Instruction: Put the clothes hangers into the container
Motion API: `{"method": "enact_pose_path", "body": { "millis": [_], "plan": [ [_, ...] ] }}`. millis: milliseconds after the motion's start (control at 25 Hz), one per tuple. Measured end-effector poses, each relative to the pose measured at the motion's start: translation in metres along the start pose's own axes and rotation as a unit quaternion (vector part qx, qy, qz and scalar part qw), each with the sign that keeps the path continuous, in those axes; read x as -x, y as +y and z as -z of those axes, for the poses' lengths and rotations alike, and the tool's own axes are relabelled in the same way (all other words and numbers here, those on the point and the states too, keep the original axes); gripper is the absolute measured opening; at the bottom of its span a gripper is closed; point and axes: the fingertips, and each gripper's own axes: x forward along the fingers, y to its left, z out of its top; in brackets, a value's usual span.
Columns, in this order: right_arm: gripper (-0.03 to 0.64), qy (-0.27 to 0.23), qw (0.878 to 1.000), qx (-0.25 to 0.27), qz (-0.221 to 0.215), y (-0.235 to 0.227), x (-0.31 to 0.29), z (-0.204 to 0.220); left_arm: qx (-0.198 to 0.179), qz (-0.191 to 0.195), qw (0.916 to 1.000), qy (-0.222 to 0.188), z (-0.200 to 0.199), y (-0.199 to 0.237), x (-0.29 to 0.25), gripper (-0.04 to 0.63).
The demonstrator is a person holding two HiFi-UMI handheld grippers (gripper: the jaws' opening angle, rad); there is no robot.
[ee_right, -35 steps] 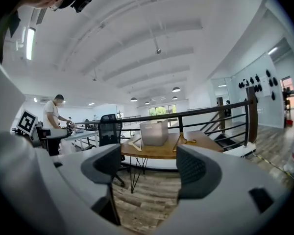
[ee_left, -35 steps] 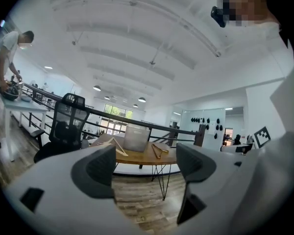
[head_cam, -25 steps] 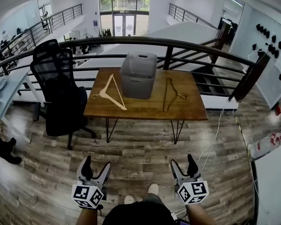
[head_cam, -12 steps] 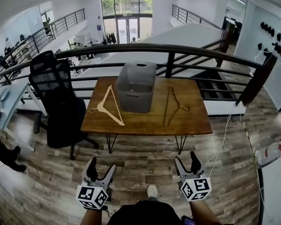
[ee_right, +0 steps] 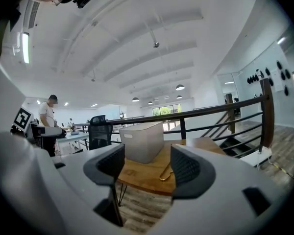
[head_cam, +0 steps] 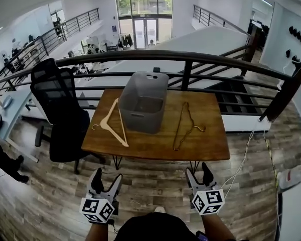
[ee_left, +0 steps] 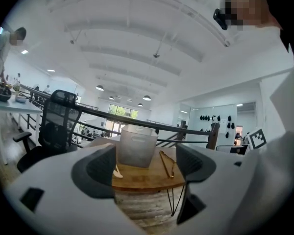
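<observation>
closer now than a second ago, the worktop [head_cam: 155, 147] fills more of the head view. the left gripper [head_cam: 106, 177] is held short of its near edge, jaws wide apart and empty. the right gripper [head_cam: 197, 171] is likewise open with nothing between its jaws, which have just been closing slightly. the grey container [head_cam: 143, 102] stands mid-worktop, the pale wooden hanger [head_cam: 113, 125] lies just left of it, and the dark wire hanger [head_cam: 183, 127] lies to its right.

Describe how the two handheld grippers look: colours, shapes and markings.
Both the left gripper and the right gripper have light grey moulded bodies with two curved jaws, lined with dark textured pads. Each carries a white cube printed with black square markers. The right jaws have just been closing slightly, with nothing between them.
</observation>
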Motion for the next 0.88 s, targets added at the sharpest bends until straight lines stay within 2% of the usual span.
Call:
{"method": "enact_pose_path", "body": {
  "millis": [200,400,600,880],
  "plan": [
    [0.282,0.025,1.000,0.003,-0.012,-0.019,-0.020,0.008,-0.003,0.000,1.0000,-0.003,-0.003,-0.017,-0.023,0.372],
    [0.281,0.056,0.998,0.000,-0.016,-0.029,-0.040,0.027,-0.002,-0.003,0.9999,0.010,0.007,-0.015,-0.029,0.371],
    [0.279,0.066,0.997,0.009,-0.024,-0.022,-0.076,0.031,0.005,-0.004,0.9999,0.013,0.007,0.009,-0.057,0.371],
    [0.270,0.081,0.997,0.011,0.006,-0.021,-0.142,0.027,0.003,0.026,0.9995,0.015,-0.009,0.051,-0.125,0.371]
  ]
}}
